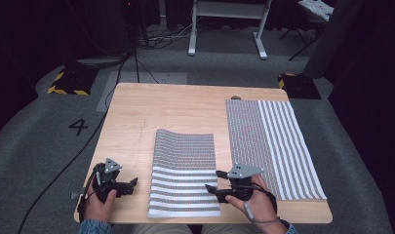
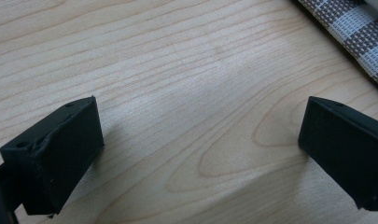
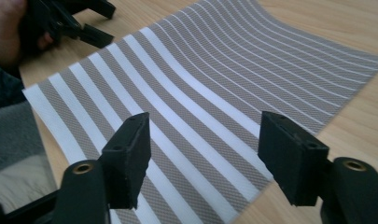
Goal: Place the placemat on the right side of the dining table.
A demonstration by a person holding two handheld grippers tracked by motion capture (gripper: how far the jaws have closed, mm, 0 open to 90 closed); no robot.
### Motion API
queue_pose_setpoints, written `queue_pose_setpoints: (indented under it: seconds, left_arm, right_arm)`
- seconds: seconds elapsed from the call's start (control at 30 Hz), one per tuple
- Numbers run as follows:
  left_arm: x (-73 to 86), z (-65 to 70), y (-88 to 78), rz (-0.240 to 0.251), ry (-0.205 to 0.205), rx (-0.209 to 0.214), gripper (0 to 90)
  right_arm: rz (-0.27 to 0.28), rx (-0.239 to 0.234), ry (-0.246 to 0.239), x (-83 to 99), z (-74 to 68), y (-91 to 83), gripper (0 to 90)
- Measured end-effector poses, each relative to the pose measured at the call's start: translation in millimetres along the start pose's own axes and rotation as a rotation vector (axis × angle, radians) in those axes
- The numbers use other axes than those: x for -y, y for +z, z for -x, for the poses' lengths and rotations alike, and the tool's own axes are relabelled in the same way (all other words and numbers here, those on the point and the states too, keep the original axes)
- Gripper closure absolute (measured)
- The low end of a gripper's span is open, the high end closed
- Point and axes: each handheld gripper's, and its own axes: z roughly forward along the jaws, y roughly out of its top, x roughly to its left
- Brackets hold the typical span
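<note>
The near mat [image 1: 184,175] lies flat mid-table between both grippers, a second mat [image 1: 273,146] to its right. The left gripper [image 2: 200,140] and right gripper [image 3: 203,154] both gape, holding nothing. Pinching the thin edge may miss, or drag the mat askew.

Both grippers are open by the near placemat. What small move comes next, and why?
Probably ease the right gripper onto the striped placemat's near right edge and close: its open jaws already straddle that edge, while the left gripper sits over bare table.

Two striped placemats [image 1: 184,173] [image 1: 273,146] lie on one wooden table [image 1: 136,117], with two grippers [image 1: 128,186] [image 1: 215,181].
</note>
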Motion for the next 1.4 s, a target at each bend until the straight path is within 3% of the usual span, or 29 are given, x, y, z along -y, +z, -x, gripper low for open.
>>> queue_pose_setpoints:
  seconds: [0.1,0.23,0.3,0.5,0.7,0.77,0.83,0.9,0.93,1.03,1.07,1.4]
  left_arm:
    - [-0.3,-0.1,0.2,0.002,0.002,-0.004,0.0]
    - [-0.6,-0.2,0.7,0.005,0.003,-0.003,0.0]
    - [-1.0,-0.7,0.5,0.001,0.005,0.005,0.0]
    - [-1.0,-0.7,0.4,0.000,0.004,0.005,0.0]
    - [-0.9,-0.6,0.5,0.001,0.004,0.004,0.0]
    - [-1.0,-0.7,0.4,0.000,0.004,0.005,0.0]
    - [-1.0,-0.6,0.5,0.001,0.004,0.004,0.0]
    - [-1.0,-0.7,0.4,0.000,0.004,0.005,0.0]
    - [-1.0,-0.7,0.5,0.001,0.005,0.004,0.0]
    - [-0.9,-0.5,0.5,0.000,0.003,0.004,0.0]
    - [-0.9,-0.5,0.5,0.001,0.004,0.003,0.0]
    - [-0.8,-0.5,0.4,0.000,0.004,0.005,0.0]
  right_arm:
    - [-0.026,-0.023,0.001,-1.7,-9.3,12.1,31.2]
    - [-0.073,-0.038,-0.041,-1.3,-17.9,28.0,26.5]
    - [-0.094,-0.033,-0.042,-0.2,-21.2,35.2,21.9]
    - [-0.153,-0.019,-0.078,7.7,-22.4,54.1,20.2]
    - [-0.198,-0.003,-0.087,13.8,-24.4,60.5,20.1]
    - [-0.190,-0.011,-0.102,15.2,-24.4,60.7,18.5]
    - [-0.206,-0.041,-0.169,16.3,-23.6,61.1,15.6]
    - [-0.199,-0.039,-0.206,18.0,-24.3,62.4,13.9]
    - [-0.186,-0.026,-0.179,19.2,-25.9,62.4,13.4]
    - [-0.157,-0.031,-0.169,24.2,-27.8,63.2,6.1]
    - [-0.153,-0.040,-0.203,24.8,-27.9,64.9,5.1]
    - [-0.154,-0.038,-0.199,25.1,-28.5,64.9,4.8]
